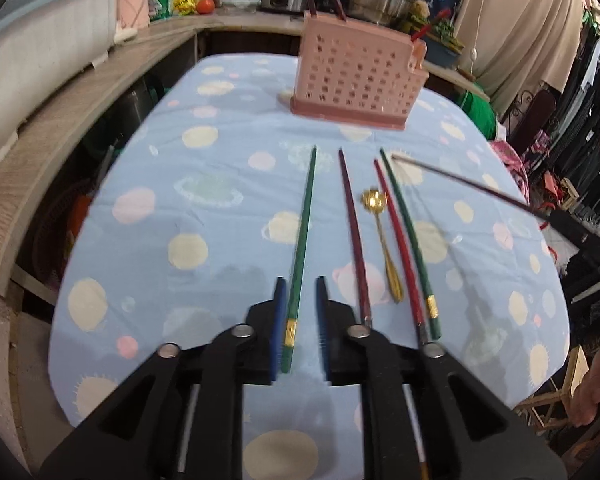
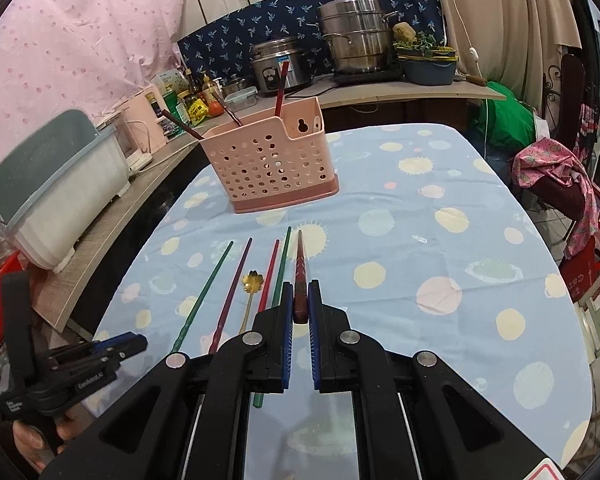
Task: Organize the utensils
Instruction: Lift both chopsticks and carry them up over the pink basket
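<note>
A pink perforated utensil basket point(image 1: 356, 78) point(image 2: 269, 160) stands at the far end of the table with three chopsticks in it. On the cloth lie a green chopstick point(image 1: 303, 236) point(image 2: 204, 292), a maroon one point(image 1: 354, 232) point(image 2: 232, 292), a gold spoon point(image 1: 384, 240) point(image 2: 250, 296), a red chopstick point(image 1: 398, 240) point(image 2: 269, 276) and a second green one point(image 1: 410, 240) point(image 2: 281, 268). My left gripper point(image 1: 301, 284) point(image 2: 120, 346) is open, its jaws either side of the first green chopstick's handle end. My right gripper point(image 2: 300, 286) is shut on a dark red chopstick point(image 2: 301, 276) point(image 1: 460, 182), held above the table.
The table has a light blue planet-print cloth point(image 2: 420, 240). A wooden counter point(image 1: 80, 92) runs along the left with a white and blue bin point(image 2: 60, 184). Pots, a rice cooker point(image 2: 280, 64) and bottles crowd the back shelf. Clothes and chairs stand to the right.
</note>
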A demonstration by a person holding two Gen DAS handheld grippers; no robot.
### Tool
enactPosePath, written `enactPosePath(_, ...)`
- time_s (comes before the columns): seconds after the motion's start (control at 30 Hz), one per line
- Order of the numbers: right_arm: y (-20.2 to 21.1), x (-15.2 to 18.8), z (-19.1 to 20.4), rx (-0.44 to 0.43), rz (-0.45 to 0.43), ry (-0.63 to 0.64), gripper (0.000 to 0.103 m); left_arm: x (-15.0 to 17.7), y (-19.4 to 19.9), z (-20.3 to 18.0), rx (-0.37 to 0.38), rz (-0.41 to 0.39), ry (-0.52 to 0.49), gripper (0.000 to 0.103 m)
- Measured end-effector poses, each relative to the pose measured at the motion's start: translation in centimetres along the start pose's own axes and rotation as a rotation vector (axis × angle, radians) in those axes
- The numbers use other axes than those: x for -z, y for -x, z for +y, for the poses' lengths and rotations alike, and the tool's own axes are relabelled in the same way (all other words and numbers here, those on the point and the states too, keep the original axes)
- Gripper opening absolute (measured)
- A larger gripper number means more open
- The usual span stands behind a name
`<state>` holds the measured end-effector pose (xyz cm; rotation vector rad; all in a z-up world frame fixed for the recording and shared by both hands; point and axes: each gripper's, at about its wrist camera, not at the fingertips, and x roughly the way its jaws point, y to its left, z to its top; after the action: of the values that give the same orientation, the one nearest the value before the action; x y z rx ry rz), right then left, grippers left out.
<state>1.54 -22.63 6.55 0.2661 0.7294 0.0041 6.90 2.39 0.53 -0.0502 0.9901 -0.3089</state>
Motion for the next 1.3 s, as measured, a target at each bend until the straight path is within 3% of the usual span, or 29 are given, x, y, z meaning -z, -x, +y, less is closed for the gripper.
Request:
enactPosePath(0.07, -0.1, 0.2, 0.0, 0.0, 0.009, -0.001, 0.007, 1.0, -1.1, 0.0, -0.005, 0.024, -0.009, 0.032)
enactPosePath(0.33, -0.4, 0.8, 0.4, 0.004, 0.019, 0.002, 0.007, 2.6, -3.4, 0.1, -0.018, 0.067, -0.026, 0.031)
enactPosePath(0.37, -0.4, 0.8, 0.3, 0.004, 0.02, 0.001, 0.007, 2.6, -3.4, 0.1, -0.016, 0.069, -0.028, 0.03)
enactPosePath(0.5, -0.6, 0.9, 0.5, 0.006, 0.022, 0.002, 0.007, 2.6, -3.4, 0.3, -0.011, 0.076, -0.028, 0.009)
enactPosePath(0.73, -0.6, 0.9, 0.5, 0.005, 0.02, 0.005, 0.007, 2.4, -2.9, 0.0, 0.003, 0.074, -0.03, 0.007)
enactPosePath(1.0, 0.4, -0.6, 0.7, -0.01, -0.02, 0.01, 0.007, -0.7, 1.2, -0.2, 0.019, -0.023, -0.006, 0.007)
enactPosePath(1.3, 1.4, -4.3, 0.8, -0.029, -0.084, 0.005, 0.007, -6.7, 6.0, -0.4, 0.01, -0.173, -0.007, 0.007)
